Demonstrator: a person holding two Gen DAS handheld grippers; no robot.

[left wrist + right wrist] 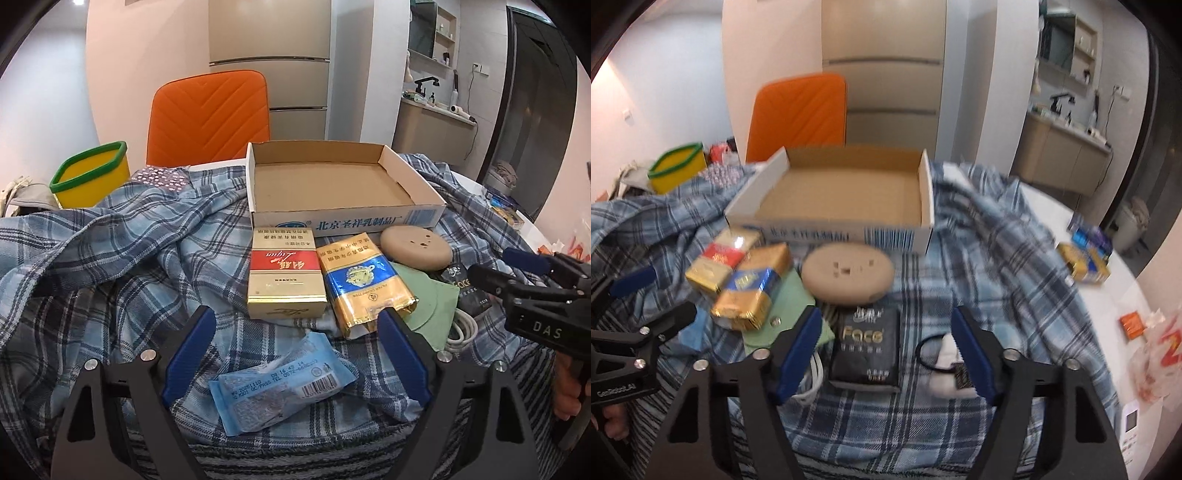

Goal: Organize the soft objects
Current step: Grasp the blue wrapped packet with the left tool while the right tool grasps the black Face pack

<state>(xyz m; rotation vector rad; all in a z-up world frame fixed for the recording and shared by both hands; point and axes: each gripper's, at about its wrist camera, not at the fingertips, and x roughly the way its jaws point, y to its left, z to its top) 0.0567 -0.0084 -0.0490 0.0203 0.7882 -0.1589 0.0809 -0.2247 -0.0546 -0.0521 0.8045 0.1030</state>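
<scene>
Left wrist view: the left gripper [295,354] hangs with its 2 blue fingers [190,354] spread apart, gripping nothing. Between them, close in, a light blue packet [280,387] lies on the blue plaid cloth [92,258]. Just past the fingertips sit a red and gold pack [284,273] and, right of it, a blue and gold pack [364,284], side by side and touching. Right of these lie a green pouch [430,299] and a tan round puff [415,247]; a white cable [461,328] pokes out by the pouch. Farther ahead stands an open cardboard box [347,218]. The right gripper [517,273] comes in from the right edge, its fingers apart. A yellow basket [90,173] stands far left, an orange chair [208,114] behind the box.

Right wrist view, somewhat blurred: the right gripper [886,354] is likewise spread wide and grips nothing. Between its fingers lies a black tissue pack [866,347], marked "Face". Against the inner side of the right finger lies a white item with a black loop [942,354]; what it is I cannot tell. Ahead is the puff, then the box. The 2 packs and the pouch lie to the left, where the left gripper also shows.
</scene>
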